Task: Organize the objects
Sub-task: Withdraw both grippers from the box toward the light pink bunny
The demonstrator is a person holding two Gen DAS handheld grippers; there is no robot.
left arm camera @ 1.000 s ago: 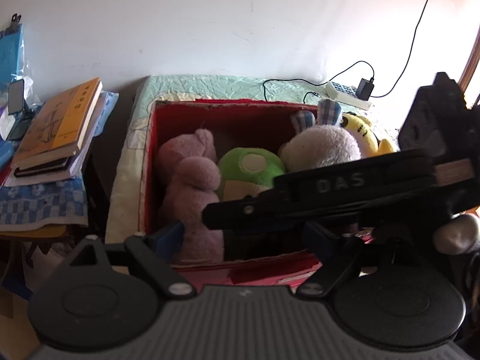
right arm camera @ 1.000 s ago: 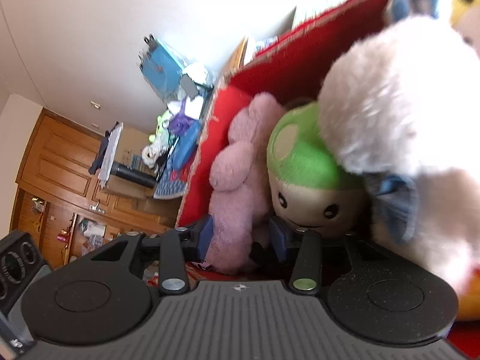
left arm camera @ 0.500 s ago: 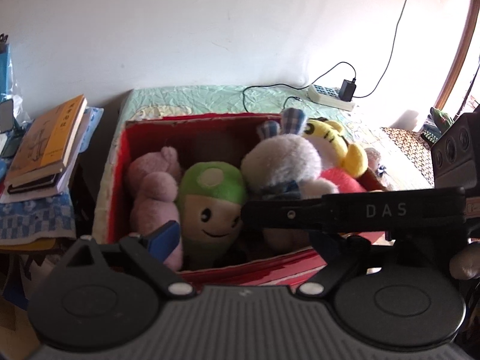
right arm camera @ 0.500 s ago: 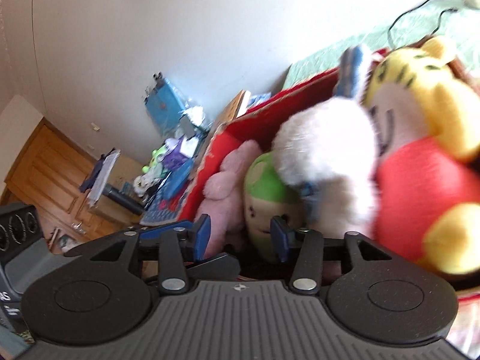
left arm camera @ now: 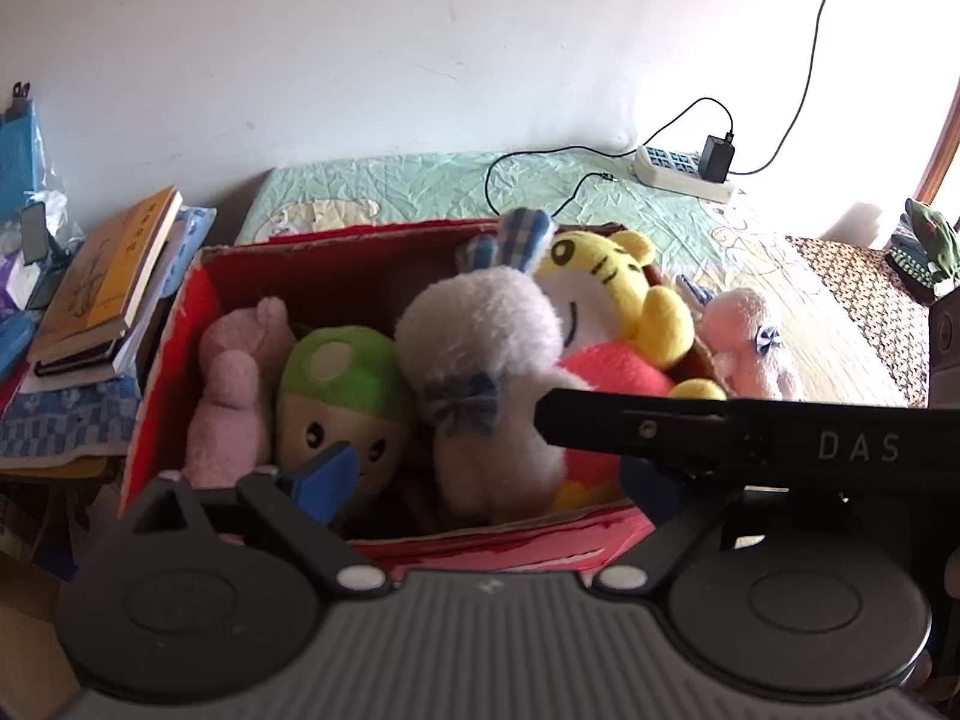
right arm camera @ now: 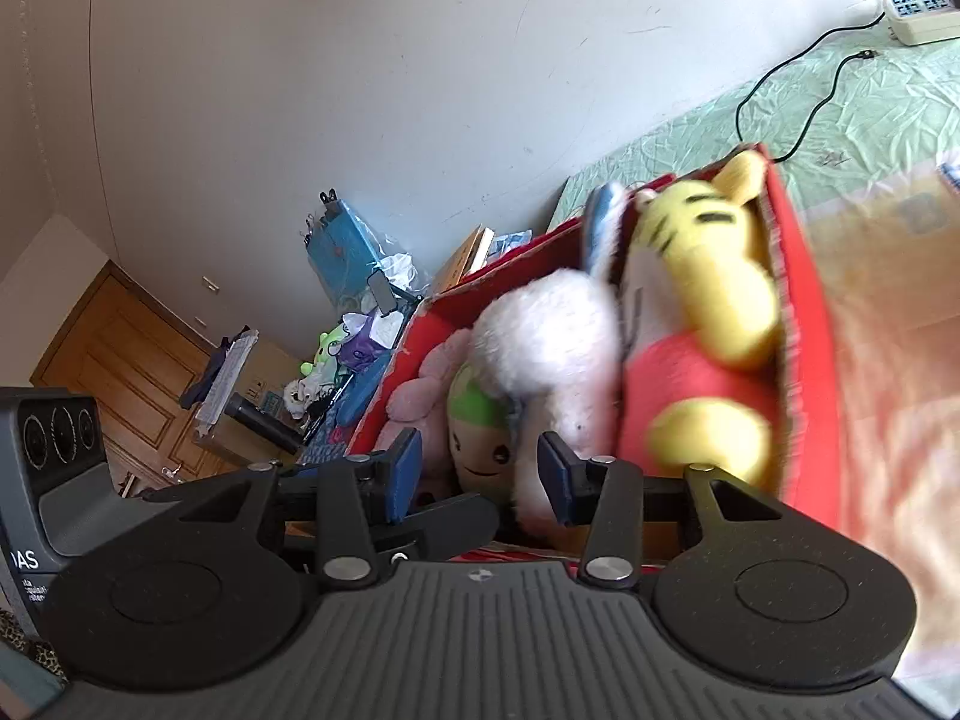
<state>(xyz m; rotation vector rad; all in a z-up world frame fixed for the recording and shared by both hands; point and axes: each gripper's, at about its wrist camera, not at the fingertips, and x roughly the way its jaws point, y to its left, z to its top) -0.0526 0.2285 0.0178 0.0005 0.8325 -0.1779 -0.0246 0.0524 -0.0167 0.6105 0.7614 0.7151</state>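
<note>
A red box (left arm camera: 480,540) sits on a green bed cover. In it stand a pink bunny (left arm camera: 234,390), a green mushroom plush (left arm camera: 342,384), a white bunny (left arm camera: 486,354) with blue checked ears and a yellow tiger (left arm camera: 606,276) in red. A small pink plush (left arm camera: 744,336) lies outside the box's right end. My left gripper (left arm camera: 486,480) hangs open and wide before the box's front wall, empty. My right gripper (right arm camera: 480,474) is also outside the box (right arm camera: 804,360), its jaws closing a little with nothing between them. Its black body (left arm camera: 720,438) crosses the left wrist view and hides the left gripper's right finger.
A stack of books (left arm camera: 108,276) lies on a cluttered side table left of the box. A power strip (left arm camera: 678,171) with a charger and black cable rests on the bed cover (left arm camera: 420,180) by the wall. A wooden door (right arm camera: 120,360) stands further back.
Both grippers have drawn back and risen from the box. The right one has come out from among the plush toys. The tiger and the small pink plush have come into view.
</note>
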